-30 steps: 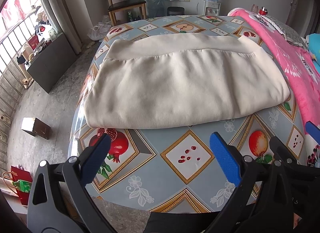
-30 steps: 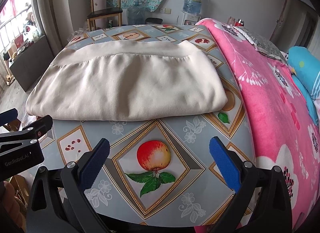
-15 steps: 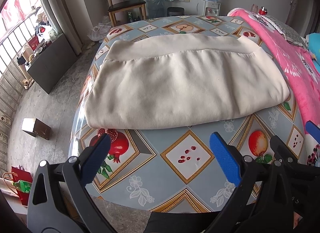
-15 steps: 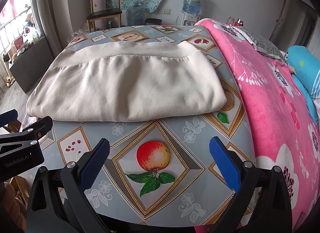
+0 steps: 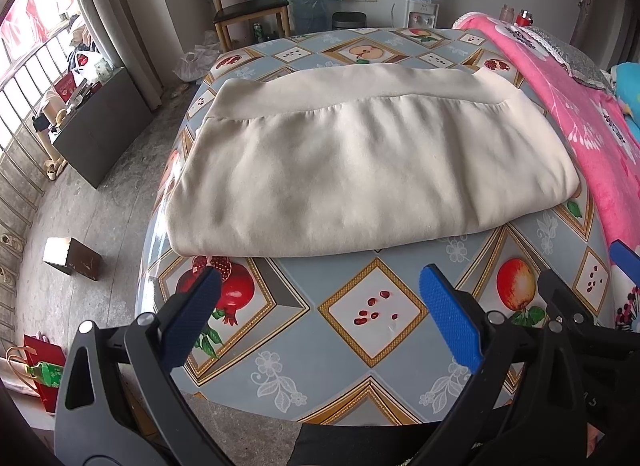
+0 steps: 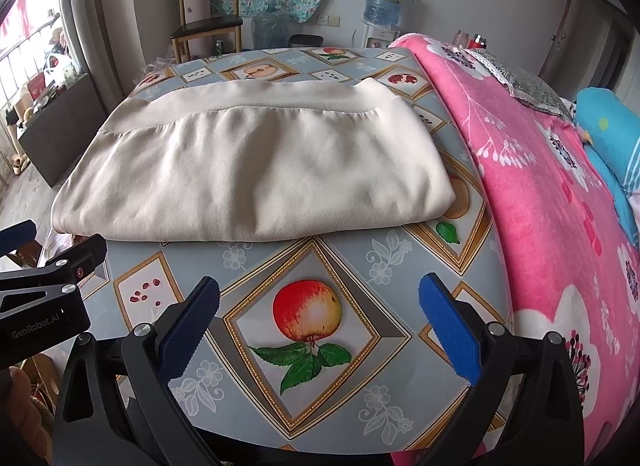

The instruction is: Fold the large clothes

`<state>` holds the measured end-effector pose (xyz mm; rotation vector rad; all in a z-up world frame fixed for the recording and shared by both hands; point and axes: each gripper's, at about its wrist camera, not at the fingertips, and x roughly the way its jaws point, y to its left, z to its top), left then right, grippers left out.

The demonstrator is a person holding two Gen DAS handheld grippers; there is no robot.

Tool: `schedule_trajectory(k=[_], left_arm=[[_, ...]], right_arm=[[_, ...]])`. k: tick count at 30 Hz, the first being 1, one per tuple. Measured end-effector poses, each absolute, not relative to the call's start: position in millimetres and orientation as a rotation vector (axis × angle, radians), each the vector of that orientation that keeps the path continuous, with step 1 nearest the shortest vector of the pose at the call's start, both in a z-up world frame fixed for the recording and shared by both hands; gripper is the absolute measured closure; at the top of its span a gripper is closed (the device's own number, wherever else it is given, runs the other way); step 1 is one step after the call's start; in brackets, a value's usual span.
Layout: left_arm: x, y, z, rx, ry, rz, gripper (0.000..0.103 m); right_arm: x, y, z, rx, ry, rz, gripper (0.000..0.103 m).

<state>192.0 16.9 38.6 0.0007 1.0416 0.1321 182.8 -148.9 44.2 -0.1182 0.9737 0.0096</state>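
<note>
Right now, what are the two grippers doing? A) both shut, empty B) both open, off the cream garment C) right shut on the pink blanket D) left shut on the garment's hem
B: the left gripper and right gripper stand wide open over the fruit-print tablecloth, short of the folded cream garment.

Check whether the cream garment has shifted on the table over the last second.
No. The cream garment lies with its near fold just above the pomegranate print on the tablecloth, as it did before.
</note>
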Motion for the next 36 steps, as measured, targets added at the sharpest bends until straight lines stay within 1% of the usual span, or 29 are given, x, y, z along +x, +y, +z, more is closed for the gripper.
schedule_trajectory(k=[36], left_arm=[[193.1,17.3,31.6,-0.003,1.048,0.133,0.007]], right_arm=[[182.8,-149.0,41.3,-0.113,0.975,0.007,0.006]])
